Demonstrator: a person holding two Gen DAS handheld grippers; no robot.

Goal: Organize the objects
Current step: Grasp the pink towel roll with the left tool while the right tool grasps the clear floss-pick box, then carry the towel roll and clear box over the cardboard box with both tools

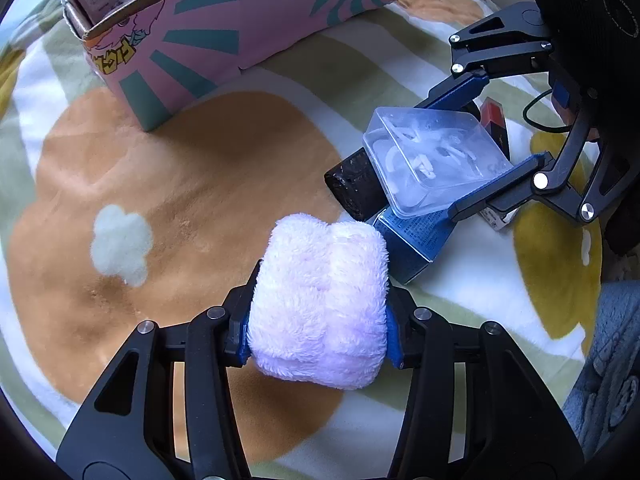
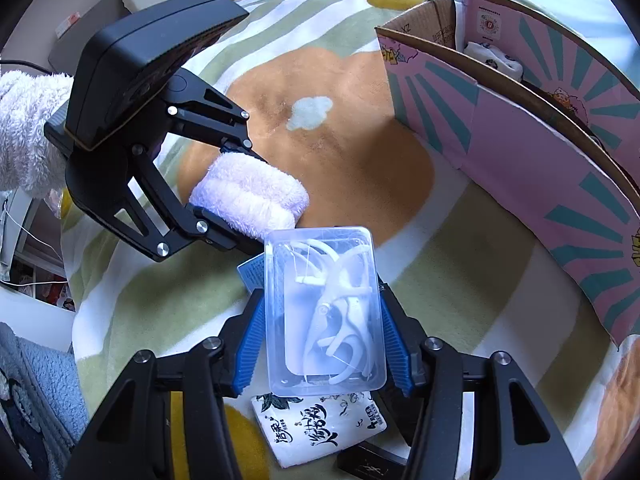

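Pink fleece roll [image 1: 320,300] is clamped in your left gripper [image 1: 318,332]; your right gripper [image 2: 324,320] pinches the clear floss-pick box [image 2: 324,312], both near the pink carton [image 2: 520,128].

Left tongs [image 1: 318,320] and right tongs [image 2: 324,320] are each clamped (both loaded), close together.

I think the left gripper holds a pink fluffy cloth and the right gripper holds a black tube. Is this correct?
Not quite. The left gripper does hold the pink fluffy cloth, but the right gripper holds a clear plastic box of white floss picks, as the right wrist view shows.
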